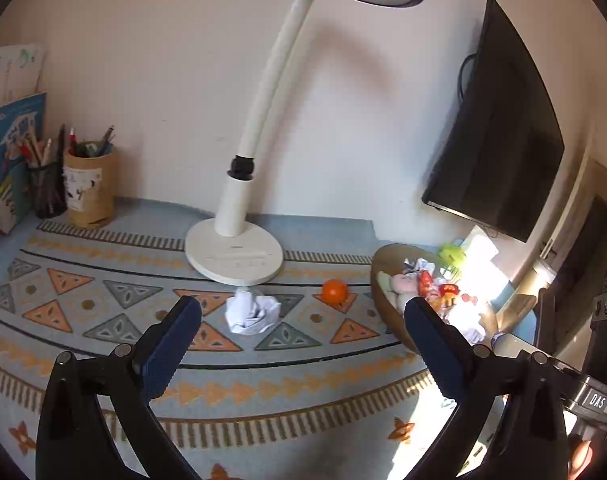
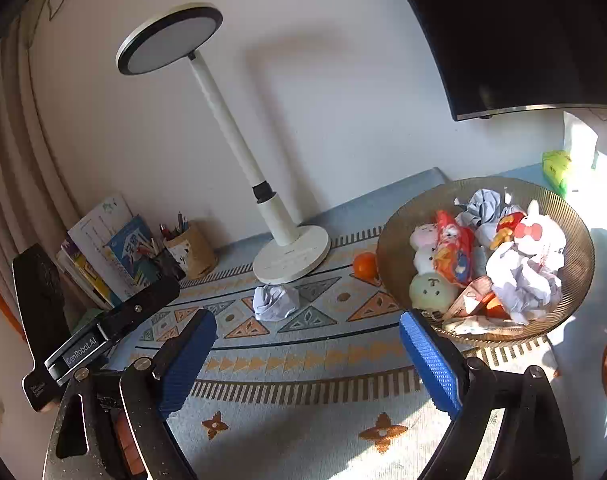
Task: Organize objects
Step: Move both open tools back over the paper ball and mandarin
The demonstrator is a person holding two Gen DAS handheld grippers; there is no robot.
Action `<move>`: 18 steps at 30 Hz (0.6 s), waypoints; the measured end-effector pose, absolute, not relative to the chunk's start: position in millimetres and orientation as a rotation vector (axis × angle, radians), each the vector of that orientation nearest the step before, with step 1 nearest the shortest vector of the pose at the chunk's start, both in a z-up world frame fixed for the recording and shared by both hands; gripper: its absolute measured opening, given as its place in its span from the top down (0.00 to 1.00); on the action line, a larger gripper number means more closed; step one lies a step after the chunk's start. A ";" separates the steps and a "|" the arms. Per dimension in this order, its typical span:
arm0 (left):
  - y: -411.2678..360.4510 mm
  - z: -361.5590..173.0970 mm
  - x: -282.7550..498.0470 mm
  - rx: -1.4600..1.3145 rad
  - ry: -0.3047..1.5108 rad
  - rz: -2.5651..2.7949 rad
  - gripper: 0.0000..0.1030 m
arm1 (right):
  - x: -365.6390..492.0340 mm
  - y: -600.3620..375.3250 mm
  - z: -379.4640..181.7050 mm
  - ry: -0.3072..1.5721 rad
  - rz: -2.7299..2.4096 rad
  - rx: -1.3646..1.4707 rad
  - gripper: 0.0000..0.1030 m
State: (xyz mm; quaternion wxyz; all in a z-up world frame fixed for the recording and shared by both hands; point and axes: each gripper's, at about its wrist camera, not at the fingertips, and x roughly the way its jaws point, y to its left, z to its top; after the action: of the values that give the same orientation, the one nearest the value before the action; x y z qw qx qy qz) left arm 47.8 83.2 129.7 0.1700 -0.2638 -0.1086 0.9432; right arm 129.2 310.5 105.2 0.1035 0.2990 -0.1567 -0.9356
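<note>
A crumpled white paper ball lies on the patterned mat in front of the lamp base. To its right sits a small orange fruit, close beside a round brown basket. The basket holds crumpled papers, plush toys and snack packets. My left gripper stands wide open above the mat, short of the paper ball, with nothing between its fingers. My right gripper is open too and holds nothing, its right finger near the basket's front rim.
A white desk lamp stands at the back centre. Pen holders and books fill the back left. A dark monitor hangs at the right. A green packet lies behind the basket.
</note>
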 end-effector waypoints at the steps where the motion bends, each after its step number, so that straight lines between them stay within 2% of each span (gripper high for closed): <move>1: 72.6 123.3 51.6 -0.767 -0.295 2.719 0.01 | 124.8 299.4 93.8 -0.447 -2.747 0.930 0.10; 5: 43.6 85.5 51.9 -0.889 -0.195 2.830 0.01 | 106.3 276.6 49.8 -0.425 -2.723 1.072 0.10; 8: 30.9 61.0 45.0 -0.958 -0.207 2.830 0.01 | 97.3 277.9 28.4 -0.425 -2.740 1.127 0.10; 11: 24.4 46.7 42.7 -0.980 -0.258 2.798 0.01 | 95.7 285.1 18.0 -0.420 -2.784 1.132 0.10; 15: 26.1 42.9 42.6 -1.016 -0.255 2.795 0.01 | 93.2 296.0 14.5 -0.510 -2.806 1.151 0.10; 18: 29.9 41.9 43.5 -1.034 -0.227 2.803 0.01 | 88.5 292.8 12.4 -0.474 -2.842 1.209 0.10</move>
State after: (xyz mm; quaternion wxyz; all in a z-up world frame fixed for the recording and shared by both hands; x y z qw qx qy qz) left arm 43.5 29.9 41.9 0.0725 -0.3443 -0.0756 0.9330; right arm 88.5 292.8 12.4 0.0087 0.3868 -0.1518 -0.9095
